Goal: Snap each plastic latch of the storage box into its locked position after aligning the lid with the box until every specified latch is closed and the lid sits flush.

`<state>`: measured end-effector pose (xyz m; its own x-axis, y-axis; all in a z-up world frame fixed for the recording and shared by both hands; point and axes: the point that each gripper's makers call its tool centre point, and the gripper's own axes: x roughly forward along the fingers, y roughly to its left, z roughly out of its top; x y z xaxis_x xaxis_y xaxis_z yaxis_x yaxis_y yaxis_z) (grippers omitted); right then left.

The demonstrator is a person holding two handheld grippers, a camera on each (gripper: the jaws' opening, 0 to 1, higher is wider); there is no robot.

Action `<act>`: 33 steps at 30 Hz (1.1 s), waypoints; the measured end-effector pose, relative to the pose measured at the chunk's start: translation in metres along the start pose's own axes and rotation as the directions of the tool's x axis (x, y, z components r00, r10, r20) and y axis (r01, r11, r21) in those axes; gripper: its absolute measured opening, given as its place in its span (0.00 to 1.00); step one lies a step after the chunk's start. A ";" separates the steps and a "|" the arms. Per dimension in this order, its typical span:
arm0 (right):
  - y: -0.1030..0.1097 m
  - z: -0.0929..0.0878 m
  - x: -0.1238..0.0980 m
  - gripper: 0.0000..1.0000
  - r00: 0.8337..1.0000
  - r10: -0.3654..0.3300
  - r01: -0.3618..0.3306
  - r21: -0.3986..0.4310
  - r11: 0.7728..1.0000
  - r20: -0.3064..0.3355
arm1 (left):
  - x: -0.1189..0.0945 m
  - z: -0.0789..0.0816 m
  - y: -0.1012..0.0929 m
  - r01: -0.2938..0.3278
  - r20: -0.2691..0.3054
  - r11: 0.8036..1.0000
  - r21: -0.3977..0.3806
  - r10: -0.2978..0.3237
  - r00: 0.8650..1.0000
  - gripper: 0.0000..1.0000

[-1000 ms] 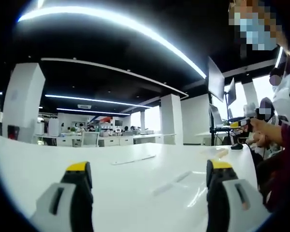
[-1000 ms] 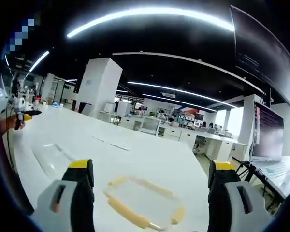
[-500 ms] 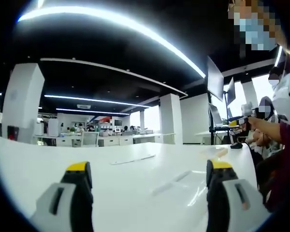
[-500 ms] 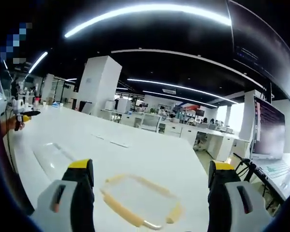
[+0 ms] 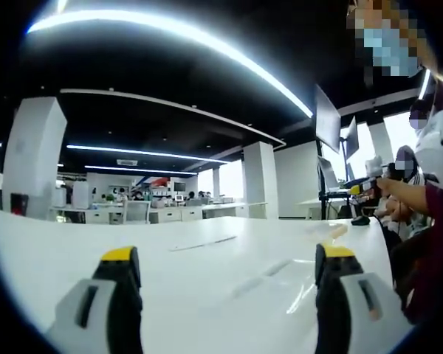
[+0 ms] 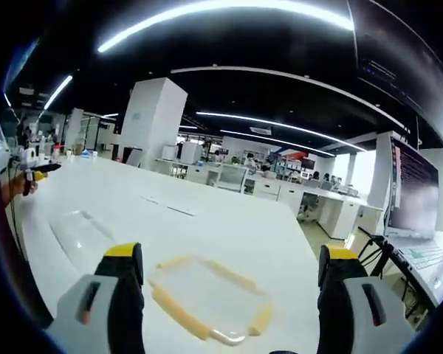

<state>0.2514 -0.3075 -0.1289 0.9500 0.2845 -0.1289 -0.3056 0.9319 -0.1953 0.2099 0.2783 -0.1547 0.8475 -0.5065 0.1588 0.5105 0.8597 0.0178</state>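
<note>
A clear lid with yellow latches (image 6: 207, 299) lies flat on the white table (image 6: 229, 221), low between the jaws of my right gripper (image 6: 230, 252), which is open and holds nothing. To the left lies a clear shallow box (image 6: 81, 237). My left gripper (image 5: 229, 253) is open too, hovering over the table (image 5: 170, 273). In the left gripper view the clear box (image 5: 269, 271) shows edge-on and the yellow-latched lid (image 5: 331, 233) sits beyond it. The right gripper (image 5: 365, 184) is held up at the right, and the left gripper (image 6: 40, 171) shows far left.
A person (image 5: 435, 169) stands at the table's right end in the left gripper view. Monitors (image 5: 328, 122) stand behind. A laptop (image 6: 410, 214) sits at the right. A thin flat strip (image 5: 203, 243) lies on the table further out. Desks and pillars fill the room behind.
The right gripper view has shifted a little, so the lid sits slightly lower and further left between the jaws. In the left gripper view the person's hand with the other gripper has risen slightly.
</note>
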 end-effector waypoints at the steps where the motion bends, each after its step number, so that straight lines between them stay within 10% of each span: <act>1: 0.000 -0.001 0.001 1.00 1.000 0.002 -0.002 0.000 1.000 -0.005 | 0.000 0.000 0.000 -0.001 0.001 1.000 0.000 0.001 1.000 0.99; 33: -0.024 -0.019 0.007 1.00 0.996 -0.022 0.021 -0.013 1.000 -0.081 | 0.000 0.001 0.001 -0.005 0.003 1.000 0.004 0.005 1.000 0.99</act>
<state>0.2639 -0.3323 -0.1437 0.9480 0.2450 -0.2029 -0.2867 0.9346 -0.2108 0.2104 0.2794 -0.1534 0.8494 -0.5023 0.1620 0.5060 0.8623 0.0205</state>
